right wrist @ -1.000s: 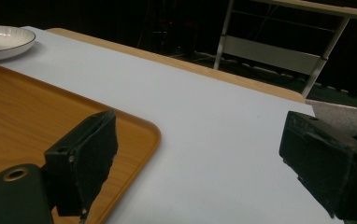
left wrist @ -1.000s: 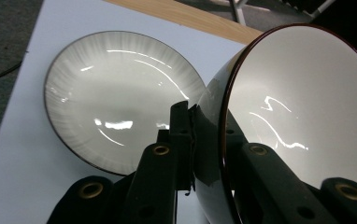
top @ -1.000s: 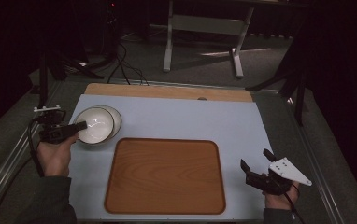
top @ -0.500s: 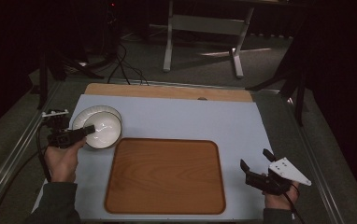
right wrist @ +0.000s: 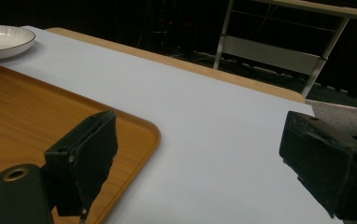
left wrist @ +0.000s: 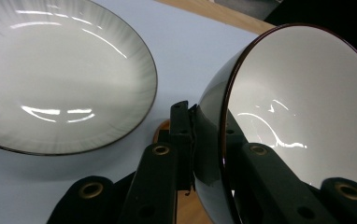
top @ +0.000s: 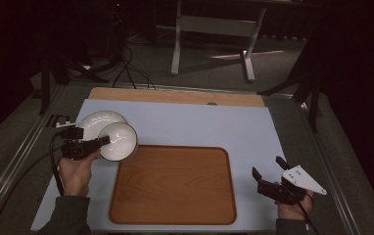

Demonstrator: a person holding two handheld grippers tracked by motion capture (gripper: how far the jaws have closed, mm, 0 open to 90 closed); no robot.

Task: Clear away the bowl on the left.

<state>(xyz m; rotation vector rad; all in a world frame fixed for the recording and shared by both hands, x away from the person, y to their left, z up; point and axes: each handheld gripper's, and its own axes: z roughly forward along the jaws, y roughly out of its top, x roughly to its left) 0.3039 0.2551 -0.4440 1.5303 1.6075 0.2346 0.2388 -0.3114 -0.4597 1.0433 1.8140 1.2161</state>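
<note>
Nearest the person, at the bottom of the high view, two hands come in over the pale blue mat [top: 214, 125]. The right hand [top: 292, 208] sits at the mat's near right corner and holds the right gripper [top: 268, 177], which grips nothing; its jaws stand wide apart. In the right gripper view they frame bare mat, with the corner of the wooden tray [right wrist: 36, 126] just under the left jaw.

The tray [top: 175, 186] lies flat in the near middle of the mat, bare of anything on its surface.

On the left, the left hand [top: 75, 171] holds the left gripper [top: 99, 142], whose jaws are clamped on the near rim of a bowl [top: 119, 141]. In the left gripper view one jaw presses the bowl's [left wrist: 298, 107] dark outer wall and the other its white inside. The bowl is tipped steeply, its opening turned toward the tray side, and it hangs over the tray's far left corner.

Just behind it, a shallow white plate [top: 97, 122] with a thin dark rim rests flat on the mat; the bowl overlaps its near edge in the high view.

Farther off, a strip of wooden tabletop [top: 175, 96] shows along the mat's far edge. Beyond the table, a metal stand [top: 214, 29] and cables [top: 126, 68] sit on the dark floor.
</note>
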